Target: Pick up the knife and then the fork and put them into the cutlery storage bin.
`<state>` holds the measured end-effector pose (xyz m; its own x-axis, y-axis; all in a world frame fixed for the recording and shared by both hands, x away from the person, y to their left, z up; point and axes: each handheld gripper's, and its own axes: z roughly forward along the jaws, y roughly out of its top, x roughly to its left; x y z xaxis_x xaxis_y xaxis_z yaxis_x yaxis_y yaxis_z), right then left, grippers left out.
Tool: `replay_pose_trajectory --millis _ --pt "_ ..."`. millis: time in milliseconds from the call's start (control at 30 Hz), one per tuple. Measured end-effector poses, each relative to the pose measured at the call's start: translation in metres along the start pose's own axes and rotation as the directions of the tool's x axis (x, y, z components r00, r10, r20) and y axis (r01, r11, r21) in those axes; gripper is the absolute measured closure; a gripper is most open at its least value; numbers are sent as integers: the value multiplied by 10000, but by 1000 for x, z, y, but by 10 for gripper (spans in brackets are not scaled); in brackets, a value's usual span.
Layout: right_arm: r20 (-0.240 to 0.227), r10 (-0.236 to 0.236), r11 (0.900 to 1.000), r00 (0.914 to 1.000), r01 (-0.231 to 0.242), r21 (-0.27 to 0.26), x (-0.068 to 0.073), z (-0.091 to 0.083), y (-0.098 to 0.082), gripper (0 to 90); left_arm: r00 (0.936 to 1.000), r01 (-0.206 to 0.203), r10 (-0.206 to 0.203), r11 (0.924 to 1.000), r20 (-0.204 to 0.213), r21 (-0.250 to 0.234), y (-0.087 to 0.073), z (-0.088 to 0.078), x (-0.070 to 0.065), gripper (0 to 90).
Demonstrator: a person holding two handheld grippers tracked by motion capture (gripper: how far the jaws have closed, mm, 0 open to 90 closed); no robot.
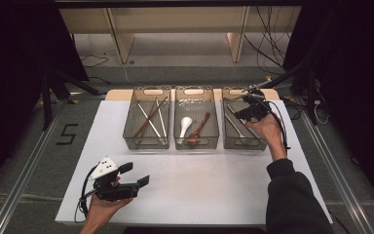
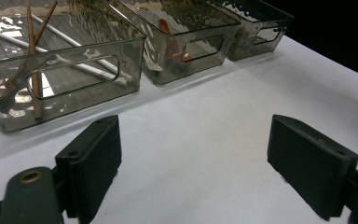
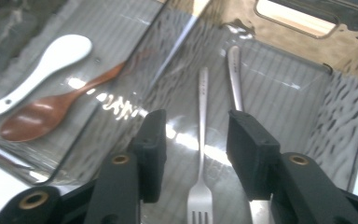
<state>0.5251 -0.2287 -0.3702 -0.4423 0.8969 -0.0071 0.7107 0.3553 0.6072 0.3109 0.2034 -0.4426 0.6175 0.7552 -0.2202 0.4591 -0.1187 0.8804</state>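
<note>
Dark curtains close in both sides of the room, with pale shelving and loose cables on the grey floor at the back, and a white desk [image 1: 199,180] fills the middle of the high view. Along its far edge stand three smoky see-through bins in a row, close side by side. Farthest left, the left bin [image 1: 146,139] holds brown chopsticks [image 1: 148,117] crossed over pale ones. Next to it, the middle bin [image 1: 196,141] holds a white spoon [image 1: 185,126] lying just beside a brown wooden spoon [image 1: 199,127]. On the right, the right bin [image 1: 236,141] holds a metal fork [image 3: 201,154] flat on its ribbed floor, tines toward the camera in the right gripper view, with a second metal handle [image 3: 234,74] lying just beside it. A person's dark sleeve [image 1: 292,195] comes up from the bottom right, and that hand holds the right gripper [image 3: 195,154] over the right bin, pointing down into it. Its jaws stand released, partly spread on either side of the fork's handle, with a clear gap on each side and neither pad pressing on it. Near the front left corner of the desk, the other hand holds the left gripper [image 2: 193,163] low over bare white surface, well apart from the bins; its jaws are spread wide and released, with nothing between them.
</note>
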Motion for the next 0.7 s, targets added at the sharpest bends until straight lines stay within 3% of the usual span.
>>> replay_pose_trajectory --millis 400,700 --pt "-837 422 9962 9956 -483 -726 5 -11 -14 401 10000 33 -33 10000 -3 28 0 0 0 172" --pt "-1290 368 9883 9910 -552 -1424 15 -25 -26 297 10000 29 -29 10000 1 48 0 1 0 171"
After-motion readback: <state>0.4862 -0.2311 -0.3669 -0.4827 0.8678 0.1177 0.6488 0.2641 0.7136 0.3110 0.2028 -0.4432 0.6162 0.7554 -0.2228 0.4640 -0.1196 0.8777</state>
